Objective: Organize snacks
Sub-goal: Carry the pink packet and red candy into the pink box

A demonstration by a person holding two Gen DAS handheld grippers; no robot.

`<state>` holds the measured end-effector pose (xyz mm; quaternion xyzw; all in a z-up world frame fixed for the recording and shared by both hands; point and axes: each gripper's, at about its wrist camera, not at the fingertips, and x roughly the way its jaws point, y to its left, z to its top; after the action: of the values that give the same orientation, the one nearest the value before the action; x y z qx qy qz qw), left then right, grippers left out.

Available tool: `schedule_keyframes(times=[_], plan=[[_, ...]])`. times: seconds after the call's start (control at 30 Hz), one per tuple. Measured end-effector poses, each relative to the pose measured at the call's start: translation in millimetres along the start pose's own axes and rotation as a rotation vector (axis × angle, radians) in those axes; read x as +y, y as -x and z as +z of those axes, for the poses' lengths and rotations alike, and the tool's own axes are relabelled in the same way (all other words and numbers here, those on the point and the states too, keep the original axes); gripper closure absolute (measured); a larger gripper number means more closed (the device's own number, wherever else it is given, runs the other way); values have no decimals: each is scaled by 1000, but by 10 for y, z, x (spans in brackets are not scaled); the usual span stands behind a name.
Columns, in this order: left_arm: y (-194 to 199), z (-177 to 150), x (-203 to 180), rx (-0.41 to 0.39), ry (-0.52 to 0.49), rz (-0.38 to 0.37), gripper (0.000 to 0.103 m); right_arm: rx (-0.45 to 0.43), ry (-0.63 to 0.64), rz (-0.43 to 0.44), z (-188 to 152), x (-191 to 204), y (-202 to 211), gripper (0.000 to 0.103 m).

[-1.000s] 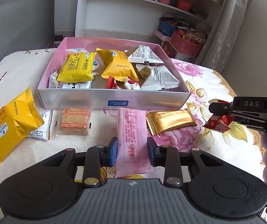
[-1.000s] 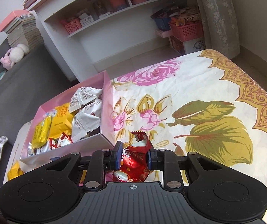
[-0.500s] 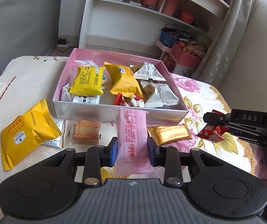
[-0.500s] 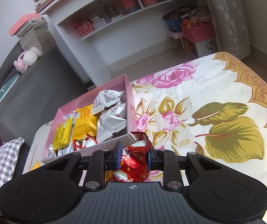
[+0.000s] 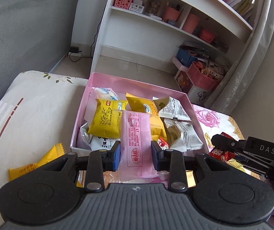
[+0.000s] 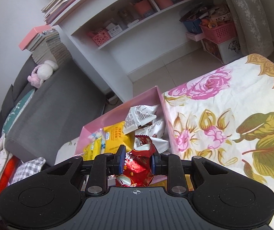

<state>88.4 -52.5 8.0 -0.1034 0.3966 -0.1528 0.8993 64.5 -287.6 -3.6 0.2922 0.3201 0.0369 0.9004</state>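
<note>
My left gripper [image 5: 136, 156] is shut on a long pink snack packet [image 5: 136, 140] and holds it up over the near edge of the pink box [image 5: 137, 84]. The box holds yellow [image 5: 106, 120] and white packets [image 5: 183, 134]. My right gripper [image 6: 136, 162] is shut on a red foil snack [image 6: 137, 164] and hangs near the box's right front corner; it also shows in the left wrist view [image 5: 221, 143] at the right. The box [image 6: 160, 99] with its packets lies ahead of it.
A yellow packet [image 5: 33, 164] lies on the cloth left of the box. The flowered tablecloth [image 6: 233, 115] stretches right. A white shelf unit [image 5: 156, 28] and a grey sofa [image 5: 21, 28] stand behind the table.
Both grippers have risen and moved toward the box. The pink packet has been lifted off the cloth and now hangs over the box's front. The red snack has come closer to the box.
</note>
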Motion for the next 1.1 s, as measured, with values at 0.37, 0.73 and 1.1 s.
schedule_keyframes(times=[0.37, 0.73, 1.1], plan=[[-475, 83, 70, 33, 11, -53, 74, 59, 34, -2, -19, 62, -514, 78], [-712, 65, 44, 49, -56, -12, 74, 56, 43, -16, -4, 22, -686, 78], [-689, 53, 48, 33, -51, -7, 73, 23, 66, -64, 12, 11, -664, 75]])
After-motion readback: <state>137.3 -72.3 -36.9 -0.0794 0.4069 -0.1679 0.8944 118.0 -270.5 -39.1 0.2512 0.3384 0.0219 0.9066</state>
